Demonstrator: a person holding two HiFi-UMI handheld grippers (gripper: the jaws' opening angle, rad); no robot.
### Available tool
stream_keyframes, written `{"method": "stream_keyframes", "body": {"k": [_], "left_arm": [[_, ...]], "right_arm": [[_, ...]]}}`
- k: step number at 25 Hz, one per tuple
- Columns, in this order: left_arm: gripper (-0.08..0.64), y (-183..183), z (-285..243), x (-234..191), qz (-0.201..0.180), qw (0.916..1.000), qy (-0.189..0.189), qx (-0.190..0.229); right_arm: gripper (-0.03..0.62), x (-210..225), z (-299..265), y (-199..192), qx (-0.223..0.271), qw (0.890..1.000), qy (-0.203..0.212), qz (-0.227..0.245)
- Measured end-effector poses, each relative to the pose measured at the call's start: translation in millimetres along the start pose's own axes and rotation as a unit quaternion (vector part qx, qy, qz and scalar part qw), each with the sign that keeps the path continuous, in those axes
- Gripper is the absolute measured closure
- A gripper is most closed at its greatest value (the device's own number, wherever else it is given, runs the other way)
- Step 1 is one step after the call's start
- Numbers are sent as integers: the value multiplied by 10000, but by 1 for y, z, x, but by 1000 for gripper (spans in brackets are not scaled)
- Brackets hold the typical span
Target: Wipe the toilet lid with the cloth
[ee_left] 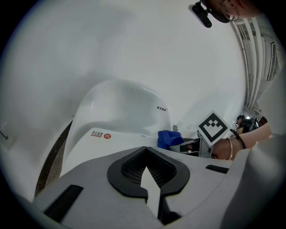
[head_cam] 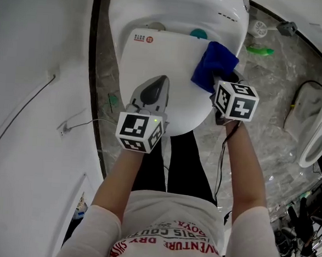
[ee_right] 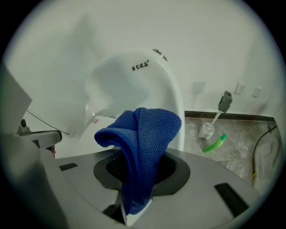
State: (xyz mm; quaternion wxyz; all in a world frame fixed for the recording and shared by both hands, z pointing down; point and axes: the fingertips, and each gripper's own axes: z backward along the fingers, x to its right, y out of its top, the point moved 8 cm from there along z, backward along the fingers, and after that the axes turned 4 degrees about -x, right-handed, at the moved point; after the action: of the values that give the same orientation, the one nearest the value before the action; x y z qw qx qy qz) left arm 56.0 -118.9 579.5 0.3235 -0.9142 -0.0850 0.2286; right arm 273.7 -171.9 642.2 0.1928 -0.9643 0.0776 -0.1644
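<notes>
The white toilet lid (head_cam: 154, 61) is down, with a red label near its hinge. My right gripper (head_cam: 218, 82) is shut on a folded blue cloth (head_cam: 214, 66) at the lid's far right edge. In the right gripper view the cloth (ee_right: 143, 143) drapes out of the gripper (ee_right: 136, 181) and hides its tips. My left gripper (head_cam: 161, 82) hovers over the middle of the lid, with its jaws together and nothing in them. In the left gripper view this gripper (ee_left: 145, 154) points at the lid (ee_left: 103, 141), with the cloth (ee_left: 169, 138) to the right.
The toilet tank (head_cam: 180, 8) stands behind the lid. A toilet brush (head_cam: 260, 29) and a green bottle (head_cam: 260, 50) sit on the marble floor at the right. A white wall with a cable (head_cam: 31, 99) lies to the left, and another white fixture (head_cam: 316, 144) is at far right.
</notes>
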Motion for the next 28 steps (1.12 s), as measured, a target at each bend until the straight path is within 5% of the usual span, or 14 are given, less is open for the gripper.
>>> {"method": "stream_keyframes", "body": {"k": [9, 14, 21, 28], "left_arm": [[554, -12, 1, 21, -10, 10000, -30, -60], [554, -13, 20, 17, 106, 9999, -20, 15], [554, -18, 74, -27, -85, 9998, 121, 119], [554, -38, 137, -113, 48, 9989, 451, 99]], "right_arm": [[494, 49, 25, -26, -426, 9959, -769, 225], [494, 37, 52, -27, -276, 9967, -761, 99], [494, -64, 58, -4, 336, 9992, -89, -176], [494, -210, 11, -14, 142, 9960, 883, -73]]}}
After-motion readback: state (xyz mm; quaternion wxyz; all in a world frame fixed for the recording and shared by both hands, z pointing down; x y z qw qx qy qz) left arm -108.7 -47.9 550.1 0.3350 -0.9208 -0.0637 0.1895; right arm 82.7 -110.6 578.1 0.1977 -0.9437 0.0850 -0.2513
